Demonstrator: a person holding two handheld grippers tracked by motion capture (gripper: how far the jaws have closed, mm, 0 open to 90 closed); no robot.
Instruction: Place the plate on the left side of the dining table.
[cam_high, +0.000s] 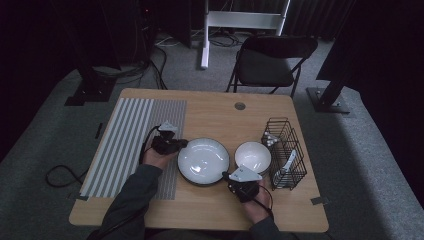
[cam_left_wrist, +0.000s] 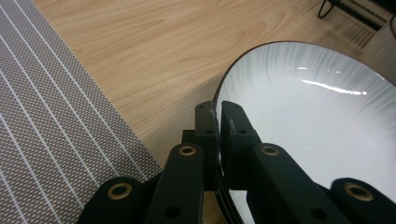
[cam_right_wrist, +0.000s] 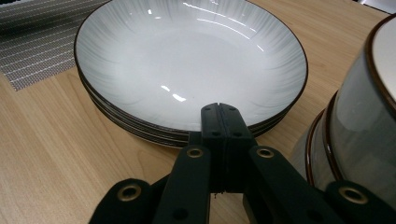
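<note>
On the wooden worktop (cam_high: 215, 205), a stack of white plates (cam_high: 203, 161) with dark rims sits near the middle, between a striped grey placemat (cam_high: 131, 140) on one side and stacked white bowls (cam_high: 253, 157) on the other. Beyond the bowls stands a black wire rack (cam_high: 285, 152). The left gripper (cam_left_wrist: 218, 122) has its jaws clamped on the rim of the top plate at the mat side, one jaw inside the rim and one outside. The right gripper (cam_right_wrist: 219, 122) pinches the same plate's rim at the near edge, just beside the bowls, its jaws pressed almost together over the thin lip.
</note>
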